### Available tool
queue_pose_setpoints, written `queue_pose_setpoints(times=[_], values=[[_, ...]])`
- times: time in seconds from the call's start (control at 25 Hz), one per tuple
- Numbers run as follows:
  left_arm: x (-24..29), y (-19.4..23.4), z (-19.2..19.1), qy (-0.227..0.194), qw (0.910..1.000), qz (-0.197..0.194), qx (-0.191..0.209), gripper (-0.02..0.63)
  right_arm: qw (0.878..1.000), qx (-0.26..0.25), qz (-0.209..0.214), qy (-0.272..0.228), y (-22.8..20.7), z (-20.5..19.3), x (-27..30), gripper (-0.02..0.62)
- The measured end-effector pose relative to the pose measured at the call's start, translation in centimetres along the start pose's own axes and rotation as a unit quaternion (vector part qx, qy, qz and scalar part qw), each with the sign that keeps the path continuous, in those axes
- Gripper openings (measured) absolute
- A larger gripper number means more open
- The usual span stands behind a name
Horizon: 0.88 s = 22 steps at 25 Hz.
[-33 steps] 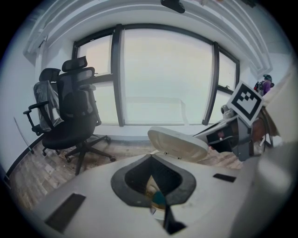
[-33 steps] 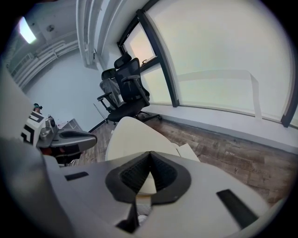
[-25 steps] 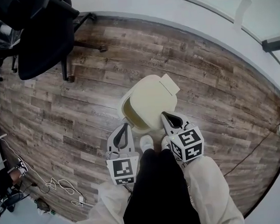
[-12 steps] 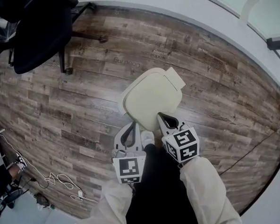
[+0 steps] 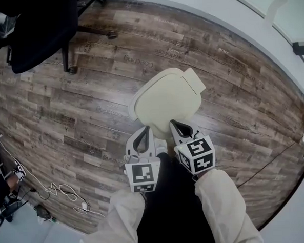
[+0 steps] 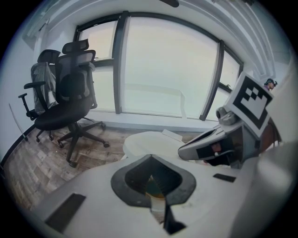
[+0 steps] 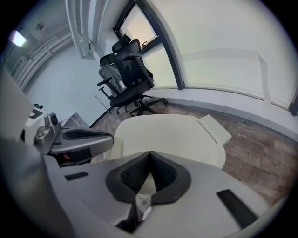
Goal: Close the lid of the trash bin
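Observation:
The cream trash bin stands on the wooden floor with its lid lying flat over the opening. A flat tab sticks out at its far right side. My left gripper is shut and empty, just off the bin's near left edge. My right gripper is also shut and empty, its tip at the lid's near edge. In the left gripper view the bin lies ahead beyond the closed jaws, with the right gripper beside them. The right gripper view looks over the lid, with the left gripper at the left.
A black office chair stands at the far left on the floor, and more chairs stand by the window. Loose cables lie at the near left. A white wall base curves round the far side. The person's shoe is close to the bin.
The bin's lid was raised with the opening showing at the left. It has come down flat over the bin. Both grippers have moved slightly forward towards it.

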<state>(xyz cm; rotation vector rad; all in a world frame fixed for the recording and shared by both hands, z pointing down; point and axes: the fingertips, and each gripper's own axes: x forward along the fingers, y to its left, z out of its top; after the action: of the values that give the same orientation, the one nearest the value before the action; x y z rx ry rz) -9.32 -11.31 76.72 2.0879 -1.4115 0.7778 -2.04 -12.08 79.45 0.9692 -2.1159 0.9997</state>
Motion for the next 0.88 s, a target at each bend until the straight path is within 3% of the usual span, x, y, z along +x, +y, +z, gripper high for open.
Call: queue_pose_setpoints(times=[0.88], values=[[3.9,2.0,-6.6,0.077,0.9968,0.008,-0.020,0.008,1.000,0.014,-0.014,0.006,0.1,-1.9,1.7,0.024]])
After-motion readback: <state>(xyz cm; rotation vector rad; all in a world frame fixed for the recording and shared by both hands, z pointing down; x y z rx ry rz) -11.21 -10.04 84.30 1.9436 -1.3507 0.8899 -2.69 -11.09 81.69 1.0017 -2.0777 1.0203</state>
